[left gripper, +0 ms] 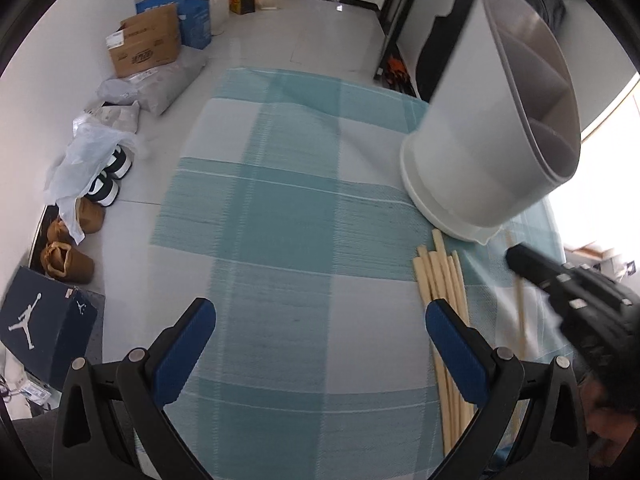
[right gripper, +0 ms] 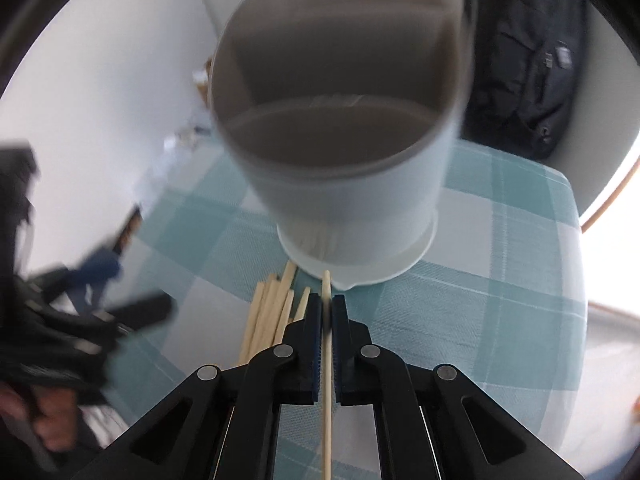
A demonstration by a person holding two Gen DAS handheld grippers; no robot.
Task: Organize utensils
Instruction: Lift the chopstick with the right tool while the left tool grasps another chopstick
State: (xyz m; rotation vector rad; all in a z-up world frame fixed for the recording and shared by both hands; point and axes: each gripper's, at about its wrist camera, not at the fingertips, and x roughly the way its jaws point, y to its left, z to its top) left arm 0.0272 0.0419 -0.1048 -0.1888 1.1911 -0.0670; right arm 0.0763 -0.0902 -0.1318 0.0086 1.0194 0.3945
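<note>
A white utensil holder (left gripper: 472, 148) with a grey, divided inside stands on the teal checked tablecloth (left gripper: 280, 220). Several pale wooden chopsticks (left gripper: 440, 280) lie in a bundle just in front of it. My left gripper (left gripper: 320, 328) is open above bare cloth, and the bundle passes by its right finger. In the right wrist view my right gripper (right gripper: 327, 308) is shut on a single chopstick (right gripper: 326, 284), whose tip points at the base of the holder (right gripper: 352, 200). The other chopsticks (right gripper: 272, 312) lie just to its left. The left gripper (right gripper: 100, 280) shows blurred at the left edge.
On the floor left of the table are cardboard boxes (left gripper: 144, 44), plastic bags (left gripper: 88, 152), shoes (left gripper: 68, 260) and a dark shoe box (left gripper: 44, 320). A black backpack (right gripper: 528, 72) sits behind the table's far corner. The right gripper's black body (left gripper: 568, 284) is close on the right.
</note>
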